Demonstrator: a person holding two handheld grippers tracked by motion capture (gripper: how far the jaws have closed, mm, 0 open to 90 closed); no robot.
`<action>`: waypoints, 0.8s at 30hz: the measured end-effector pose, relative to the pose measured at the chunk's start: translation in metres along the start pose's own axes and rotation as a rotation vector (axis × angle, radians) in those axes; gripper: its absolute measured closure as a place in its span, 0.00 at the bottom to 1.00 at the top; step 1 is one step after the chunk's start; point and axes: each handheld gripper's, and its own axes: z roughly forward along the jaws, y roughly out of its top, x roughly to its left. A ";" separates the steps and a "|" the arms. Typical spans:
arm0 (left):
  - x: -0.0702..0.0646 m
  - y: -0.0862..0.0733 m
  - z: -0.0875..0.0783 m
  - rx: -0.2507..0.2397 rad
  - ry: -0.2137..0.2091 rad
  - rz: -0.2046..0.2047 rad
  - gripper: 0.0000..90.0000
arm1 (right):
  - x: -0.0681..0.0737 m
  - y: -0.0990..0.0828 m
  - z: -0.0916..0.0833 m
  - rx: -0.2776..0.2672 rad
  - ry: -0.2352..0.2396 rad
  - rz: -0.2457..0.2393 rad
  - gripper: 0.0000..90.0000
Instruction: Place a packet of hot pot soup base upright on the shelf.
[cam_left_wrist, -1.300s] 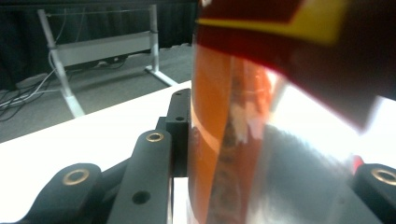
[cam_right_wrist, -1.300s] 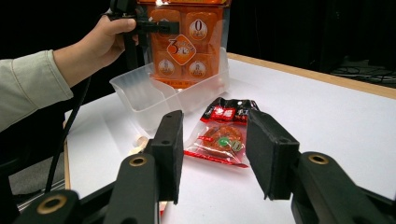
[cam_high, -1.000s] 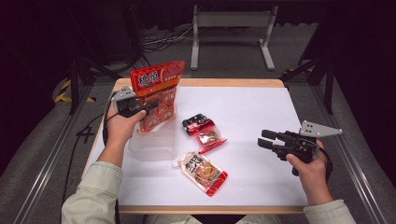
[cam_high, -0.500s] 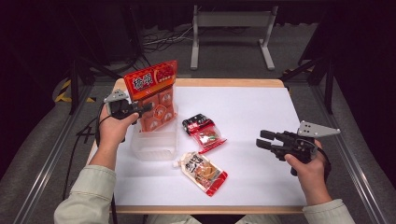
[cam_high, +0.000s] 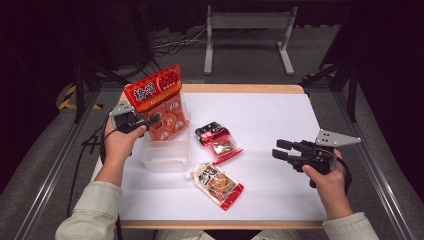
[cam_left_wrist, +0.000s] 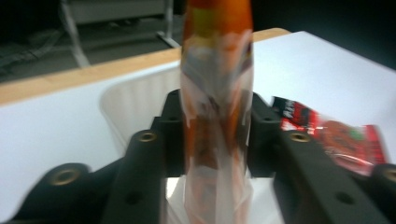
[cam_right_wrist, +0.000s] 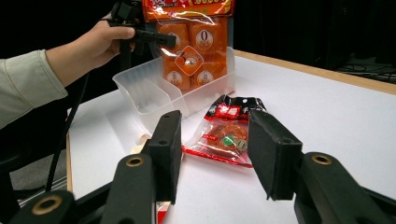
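An orange snack bag (cam_high: 155, 95) stands upright with its bottom inside a clear plastic bin (cam_high: 165, 160) at the table's left. My left gripper (cam_high: 155, 119) reaches it from the left. In the left gripper view the bag (cam_left_wrist: 217, 93) sits between the two jaws, whose pads still touch its sides; the jaws have just been opening. My right gripper (cam_high: 279, 149) hovers low at the table's right, jaws apart with nothing between them. In the right gripper view its jaws (cam_right_wrist: 215, 149) frame a red-and-black pouch (cam_right_wrist: 226, 133) lying farther off.
The red-and-black pouch (cam_high: 218, 142) lies flat at mid-table, right of the bin. A spouted pouch (cam_high: 217, 182) lies nearer the front edge. White sheet covers the wooden table (cam_high: 240, 89). A metal stand (cam_high: 247, 30) is on the floor behind.
My left hand has carried the orange bag a little left and down, so it stands straighter in the bin. The right gripper has stayed put.
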 end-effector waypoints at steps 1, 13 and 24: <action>0.000 -0.001 0.001 -0.012 0.000 -0.006 0.64 | 0.000 0.000 0.000 0.002 -0.001 0.000 0.62; -0.010 -0.003 -0.013 -0.003 0.107 -0.014 0.19 | 0.000 0.000 0.000 0.007 -0.009 -0.007 0.62; -0.021 -0.012 -0.042 -0.069 0.097 -0.037 0.07 | -0.001 -0.001 0.002 0.020 -0.022 -0.014 0.60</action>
